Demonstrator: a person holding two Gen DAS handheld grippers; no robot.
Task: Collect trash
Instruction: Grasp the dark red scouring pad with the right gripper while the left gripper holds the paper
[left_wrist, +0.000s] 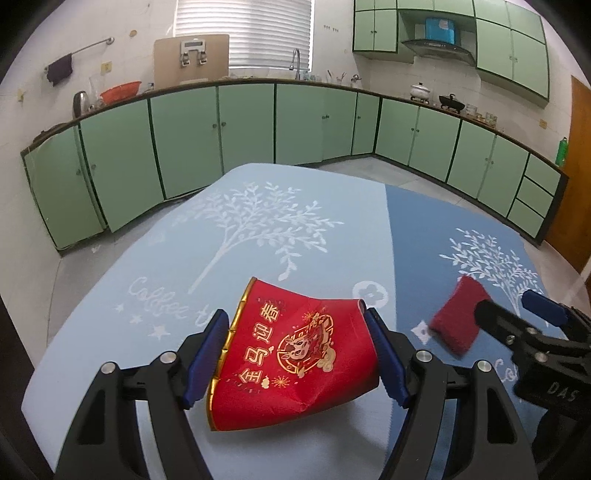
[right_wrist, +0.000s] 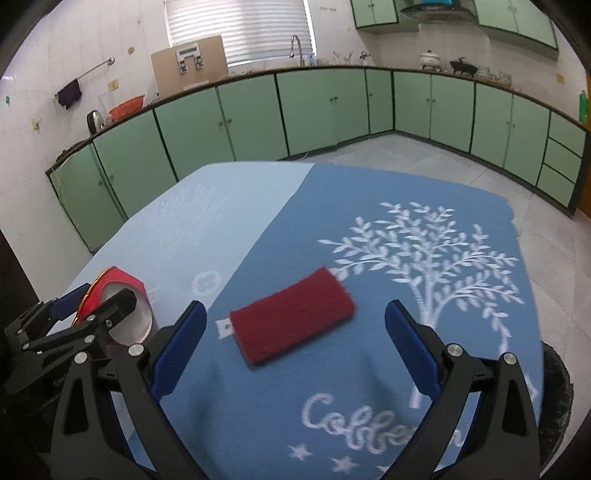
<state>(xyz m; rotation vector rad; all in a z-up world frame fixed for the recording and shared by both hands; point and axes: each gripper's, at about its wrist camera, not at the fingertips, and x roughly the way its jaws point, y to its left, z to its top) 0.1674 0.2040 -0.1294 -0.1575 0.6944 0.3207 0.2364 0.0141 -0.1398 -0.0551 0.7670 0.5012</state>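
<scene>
Over blue cloth, left hand-held gripper (left_wrist: 297, 354) clamping red cup (left_wrist: 295, 365)

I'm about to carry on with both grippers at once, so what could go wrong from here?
1. The red paper cup is already creased between the left gripper jaws; it may crumple further or slip out when lifted.
2. The dark red pad lies flat on the tablecloth, ahead of the open right gripper; closing low might pinch the cloth too.
3. The two grippers sit close together and could collide.
</scene>
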